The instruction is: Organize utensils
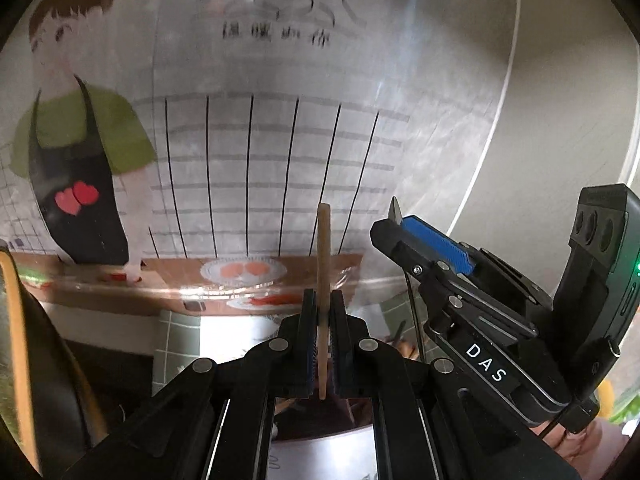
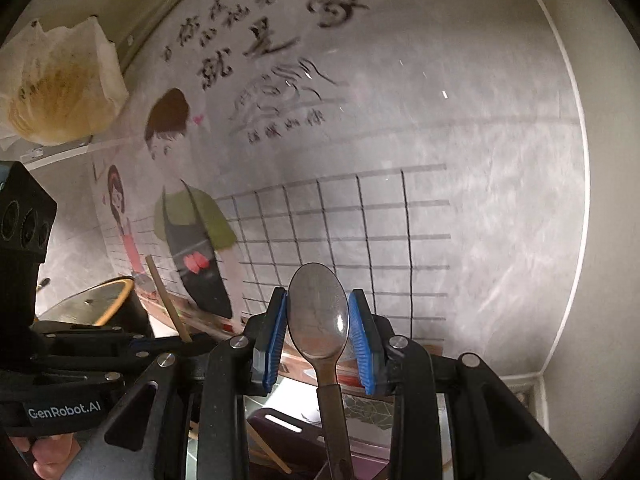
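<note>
In the left wrist view my left gripper (image 1: 323,300) is shut on a wooden chopstick (image 1: 323,248) that stands upright between its pads. My right gripper (image 1: 394,226) shows at the right with a blue pad and a metal tip poking past it. In the right wrist view my right gripper (image 2: 319,320) is shut on a metal spoon (image 2: 318,308). The blue pads (image 2: 276,336) press both sides of its bowl and the handle runs down toward the camera. The left gripper (image 2: 176,342) sits low at the left, with the chopstick (image 2: 166,296) leaning out of it.
A wall sticker of a cartoon cook (image 2: 188,216) with a black grid fills the background close ahead. A purple slotted holder (image 2: 288,432) with wooden sticks lies below the right gripper. A yellow-rimmed lid (image 2: 88,300) stands at the left. Crumpled paper (image 2: 60,80) sits on a shelf.
</note>
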Available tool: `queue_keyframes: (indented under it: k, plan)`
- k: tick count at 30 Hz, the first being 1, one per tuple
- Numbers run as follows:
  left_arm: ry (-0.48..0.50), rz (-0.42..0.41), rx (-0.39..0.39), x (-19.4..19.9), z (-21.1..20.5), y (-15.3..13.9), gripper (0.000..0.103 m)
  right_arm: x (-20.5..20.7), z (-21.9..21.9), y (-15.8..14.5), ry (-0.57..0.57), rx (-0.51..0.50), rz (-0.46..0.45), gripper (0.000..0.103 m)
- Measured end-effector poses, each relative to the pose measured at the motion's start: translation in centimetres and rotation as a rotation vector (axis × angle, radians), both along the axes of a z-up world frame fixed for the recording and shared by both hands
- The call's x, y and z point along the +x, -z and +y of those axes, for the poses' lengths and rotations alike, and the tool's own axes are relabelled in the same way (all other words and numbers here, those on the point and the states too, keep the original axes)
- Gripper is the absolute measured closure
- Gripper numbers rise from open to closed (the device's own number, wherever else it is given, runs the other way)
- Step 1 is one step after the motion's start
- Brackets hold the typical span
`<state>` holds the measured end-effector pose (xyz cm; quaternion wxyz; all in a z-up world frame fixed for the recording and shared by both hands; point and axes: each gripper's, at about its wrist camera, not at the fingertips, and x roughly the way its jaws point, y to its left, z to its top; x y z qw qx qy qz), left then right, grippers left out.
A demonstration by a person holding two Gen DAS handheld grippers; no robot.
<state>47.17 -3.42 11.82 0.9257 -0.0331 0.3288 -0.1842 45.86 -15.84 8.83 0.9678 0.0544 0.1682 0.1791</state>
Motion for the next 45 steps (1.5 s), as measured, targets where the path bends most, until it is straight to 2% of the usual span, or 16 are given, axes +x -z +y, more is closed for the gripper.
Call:
queue_keyframes:
  k: [8,14,16,17,18,19,21,24,26,30,34,37,38,39,42,45]
  plan:
    - [-0.031,0.094,-0.015,0.7,0.5,5.1,0.097,0.4,-1.5,5.9,0.032,0.028,0.080,0.075]
    - [-0.053,0.145,-0.029,0.7,0.7,7.0,0.095,-0.4,-1.6,7.8,0.047,-0.007,0.142,0.074]
    - [-0.056,0.149,-0.044,0.4,0.9,7.0,0.094,-1.3,-1.7,7.9,0.059,-0.005,0.166,0.069]
    - [-0.062,0.148,-0.050,0.1,1.0,7.0,0.092,-1.9,-1.7,7.8,0.067,-0.010,0.176,0.061]
    - [-0.067,0.154,-0.055,-0.1,1.1,6.9,0.085,-2.6,-1.7,7.6,0.079,-0.014,0.179,0.053]
    - [-0.071,0.159,-0.062,-0.6,1.3,6.8,0.081,-3.6,-1.7,7.3,0.091,-0.015,0.180,0.051]
    - [-0.075,0.153,-0.068,-1.7,1.6,6.4,0.059,-5.3,-1.7,6.7,0.110,-0.009,0.197,0.045]
    - [-0.066,0.108,-0.051,-4.5,2.0,5.6,0.042,-8.3,-1.6,5.9,0.135,0.002,0.241,0.043]
    - [-0.051,0.079,-0.035,-6.7,2.2,5.3,0.035,-11.0,-1.2,5.4,0.169,-0.005,0.263,0.043]
    - [-0.036,0.070,-0.007,-10.9,3.3,5.2,0.027,-15.7,-0.1,4.6,0.225,-0.010,0.303,0.039]
    - [-0.009,0.023,0.063,-15.9,4.9,5.2,0.021,-20.8,1.9,3.7,0.277,-0.078,0.306,0.037]
    - [-0.045,-0.031,0.130,-20.3,6.2,5.3,0.013,-25.0,3.4,3.0,0.300,-0.150,0.278,0.026]
    - [-0.061,-0.045,0.134,-21.7,6.7,5.3,0.012,-26.2,3.6,2.8,0.302,-0.153,0.260,0.016]
    - [-0.074,-0.054,0.136,-22.8,7.0,5.4,0.009,-26.9,3.7,2.6,0.306,-0.153,0.250,0.012]
    - [-0.120,-0.069,0.145,-26.0,7.5,5.8,0.002,-29.8,3.6,2.6,0.320,-0.145,0.216,0.012]
    - [-0.174,-0.085,0.142,-28.7,7.5,6.5,0.001,-31.7,3.8,3.6,0.296,-0.181,0.220,0.012]
